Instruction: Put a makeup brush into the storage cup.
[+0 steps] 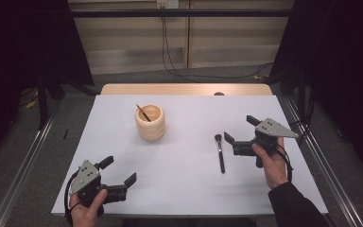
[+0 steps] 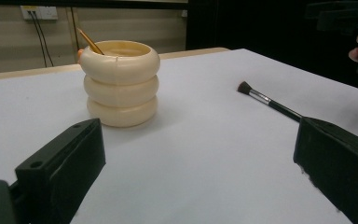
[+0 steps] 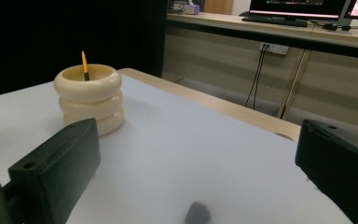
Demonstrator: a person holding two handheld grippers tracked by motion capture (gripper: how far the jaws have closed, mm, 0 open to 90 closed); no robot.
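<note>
Surface [image 1: 179, 189]: white sheet over a wooden top, wood showing along the far edge.

Left tool [image 1: 121, 173]: at the near left corner, held in the person's left hand [image 1: 89, 208]. Jaws spread wide, holding nothing and touching nothing. In the left gripper view they frame the holder and the loose brush.

Holder [image 1: 150, 122]: cream, shaped as three stacked rings, open at the top, upright, left of centre on the far half of the surface. Contents: one thin stick [image 1: 143, 113] with an orange tip, leaning against the rim. What its lower end is cannot be told.

Makeup brush [image 1: 220, 152]: black handle, silver ferrule, dark bristle head pointing away from the person. Lies flat on the surface right of centre, well apart from the holder and just beside the right tool.

Right tool [image 1: 239, 131]: at the right, held in the person's right hand [image 1: 273, 165], above the surface. Jaws spread wide, empty, pointing toward the brush and holder, not touching the brush.
</note>
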